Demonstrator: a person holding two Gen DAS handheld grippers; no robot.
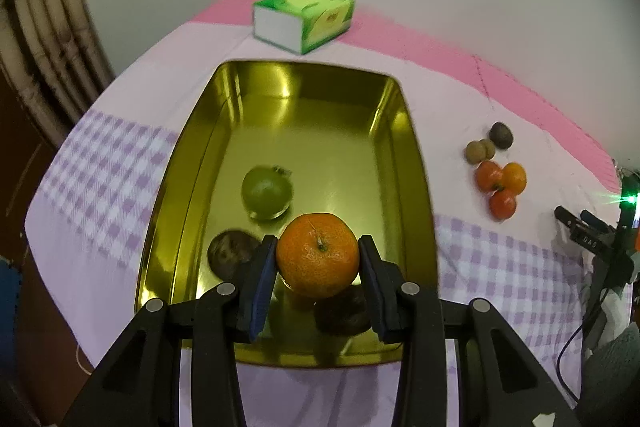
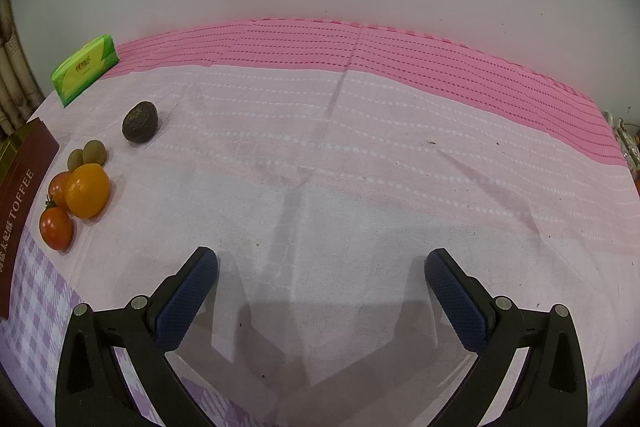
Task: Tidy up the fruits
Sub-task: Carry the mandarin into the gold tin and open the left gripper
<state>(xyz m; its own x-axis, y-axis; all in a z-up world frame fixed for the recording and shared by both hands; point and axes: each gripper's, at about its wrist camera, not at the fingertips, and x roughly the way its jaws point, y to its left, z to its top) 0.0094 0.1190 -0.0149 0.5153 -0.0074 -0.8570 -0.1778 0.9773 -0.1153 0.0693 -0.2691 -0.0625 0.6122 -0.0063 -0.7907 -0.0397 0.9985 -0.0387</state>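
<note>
My left gripper (image 1: 318,253) is shut on an orange tangerine (image 1: 318,255) and holds it over the near part of a gold tin tray (image 1: 416,167). Inside the tray lie a green round fruit (image 1: 266,191) and two dark brown fruits (image 1: 230,253), one of them (image 1: 344,313) partly hidden under the tangerine. On the cloth right of the tray sit small tomatoes (image 1: 502,205), an orange fruit (image 2: 87,190), two small brown-green fruits (image 2: 94,151) and a dark fruit (image 2: 140,121). My right gripper (image 2: 322,267) hovers open above bare cloth, nothing between its fingers.
A green tissue pack (image 1: 304,19) lies at the back near the white wall. The tin's dark red side with "TOFFEE" lettering (image 2: 22,203) shows at the left of the right wrist view. The pink and lilac-checked cloth (image 2: 360,167) covers the table. The other gripper and a cable (image 1: 592,247) appear at far right.
</note>
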